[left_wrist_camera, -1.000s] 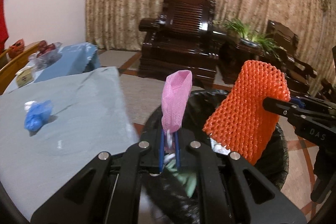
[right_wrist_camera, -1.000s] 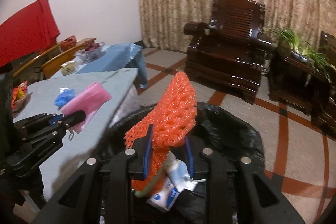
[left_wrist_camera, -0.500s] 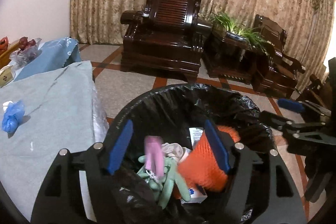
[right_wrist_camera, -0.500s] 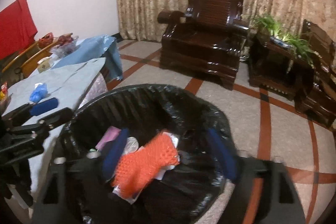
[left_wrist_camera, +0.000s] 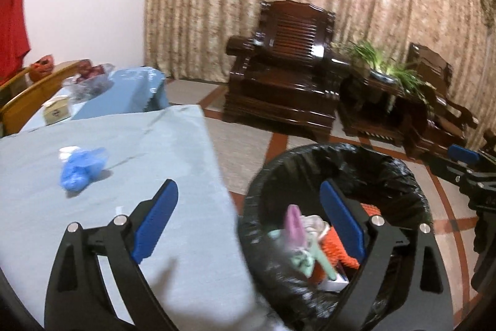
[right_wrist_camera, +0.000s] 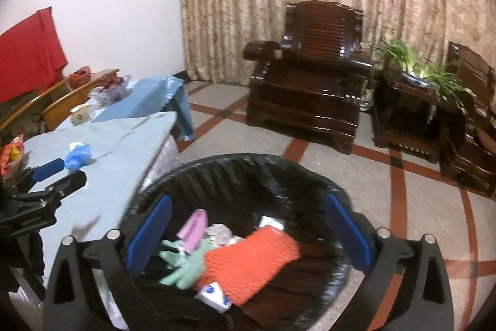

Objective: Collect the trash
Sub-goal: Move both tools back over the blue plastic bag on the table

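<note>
Right gripper (right_wrist_camera: 248, 233) hangs over the bin (right_wrist_camera: 235, 163), jaws opening, nothing between; left gripper (left_wrist_camera: 248, 225) straddles the bin's table-side rim, jaws likewise opening and empty; orange net (right_wrist_camera: 251, 261) and pink net (right_wrist_camera: 193, 227) lie inside the bin; remaining blue wad (left_wrist_camera: 82, 168) sits on the table (left_wrist_camera: 173, 151) beyond the bin, up-left of the left gripper, the nearer one; path unobstructed.
</note>
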Demonstrator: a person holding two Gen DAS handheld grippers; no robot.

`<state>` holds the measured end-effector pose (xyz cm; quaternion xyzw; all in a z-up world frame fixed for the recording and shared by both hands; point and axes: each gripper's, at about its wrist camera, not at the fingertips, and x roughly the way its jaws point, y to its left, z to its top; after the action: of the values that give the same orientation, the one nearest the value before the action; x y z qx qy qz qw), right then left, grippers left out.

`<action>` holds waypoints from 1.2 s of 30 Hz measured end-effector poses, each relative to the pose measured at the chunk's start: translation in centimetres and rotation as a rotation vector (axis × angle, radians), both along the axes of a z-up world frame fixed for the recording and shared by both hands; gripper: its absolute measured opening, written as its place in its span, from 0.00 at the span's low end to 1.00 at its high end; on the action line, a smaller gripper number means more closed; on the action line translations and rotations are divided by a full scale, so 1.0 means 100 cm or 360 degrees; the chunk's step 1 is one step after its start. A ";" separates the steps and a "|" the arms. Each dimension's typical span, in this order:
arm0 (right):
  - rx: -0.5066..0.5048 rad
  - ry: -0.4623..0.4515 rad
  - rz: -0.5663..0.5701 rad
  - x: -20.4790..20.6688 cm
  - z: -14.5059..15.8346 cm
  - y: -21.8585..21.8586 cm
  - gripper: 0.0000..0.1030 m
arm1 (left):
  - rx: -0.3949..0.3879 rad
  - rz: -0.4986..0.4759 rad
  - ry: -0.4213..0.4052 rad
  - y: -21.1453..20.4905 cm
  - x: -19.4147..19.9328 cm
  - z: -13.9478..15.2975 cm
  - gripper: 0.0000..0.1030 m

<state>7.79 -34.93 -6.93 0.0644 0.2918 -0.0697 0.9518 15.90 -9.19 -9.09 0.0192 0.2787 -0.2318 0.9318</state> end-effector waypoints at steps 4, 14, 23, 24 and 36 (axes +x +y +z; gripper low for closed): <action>0.0012 -0.0015 0.0095 0.013 0.002 0.029 0.94 | -0.0005 0.0095 -0.0014 0.030 0.001 0.008 0.88; 0.0008 -0.0041 0.0343 0.055 0.006 0.109 0.94 | 0.0001 0.0356 -0.0037 0.115 0.004 0.015 0.88; 0.0001 -0.0067 0.0488 0.110 0.001 0.182 0.94 | 0.0028 0.0590 -0.0043 0.190 0.027 0.013 0.88; 0.0004 -0.0065 0.0500 0.119 0.000 0.190 0.94 | 0.0032 0.0613 -0.0042 0.197 0.030 0.012 0.88; -0.0021 0.0028 0.0651 0.214 -0.037 0.286 0.94 | 0.0088 0.0847 0.0030 0.286 0.096 -0.023 0.88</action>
<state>29.20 -6.30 -10.62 -0.0031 0.3066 0.1227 0.9439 25.45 19.37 -11.40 -0.0316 0.2889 0.0289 0.9564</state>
